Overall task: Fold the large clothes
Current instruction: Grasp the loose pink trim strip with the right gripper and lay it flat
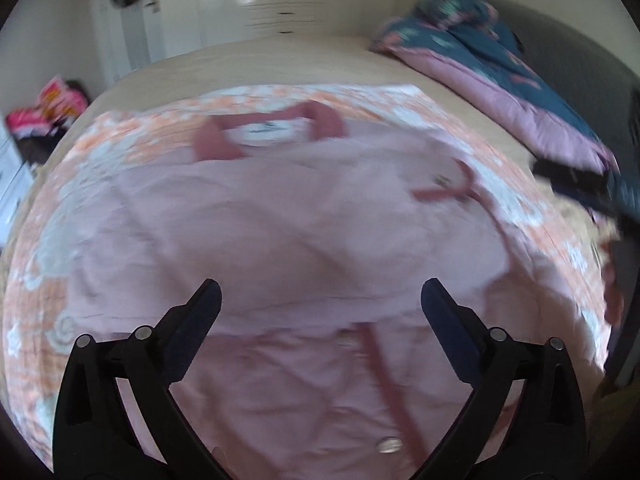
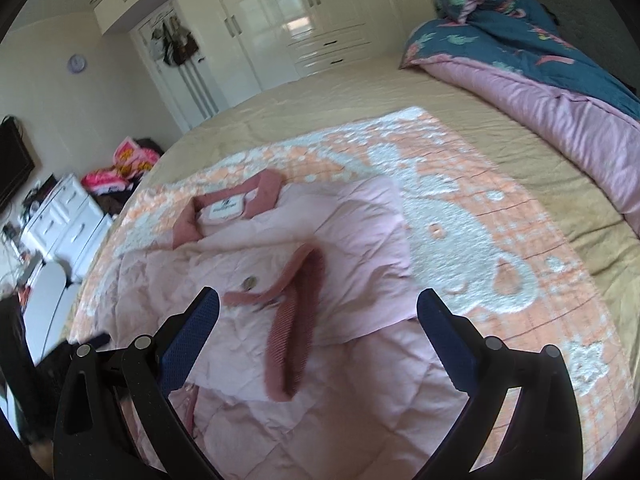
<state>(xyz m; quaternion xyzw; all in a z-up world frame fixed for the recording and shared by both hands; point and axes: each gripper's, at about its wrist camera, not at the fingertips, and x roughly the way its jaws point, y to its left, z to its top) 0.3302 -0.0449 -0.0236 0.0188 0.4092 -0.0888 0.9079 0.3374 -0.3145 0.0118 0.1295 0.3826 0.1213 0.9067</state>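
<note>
A pale pink quilted jacket (image 1: 280,220) with a darker pink collar (image 1: 320,118) lies on a peach and white patterned blanket (image 1: 100,140) on the bed. My left gripper (image 1: 320,300) hangs over the jacket's body, jaws wide apart and nothing between them. In the right wrist view the jacket (image 2: 332,232) is partly folded, with one sleeve laid across its front and the dark pink cuff (image 2: 294,340) lying between the fingers. My right gripper (image 2: 318,304) is open just above that sleeve, pads clear of the cloth.
The blanket (image 2: 460,216) covers a tan bedsheet (image 2: 500,120). A rolled pink and teal duvet (image 2: 560,92) lies along the right side. White wardrobes (image 2: 280,20) stand behind the bed, and a white dresser (image 2: 64,220) and a pile of bright clothes (image 2: 128,164) are at the left.
</note>
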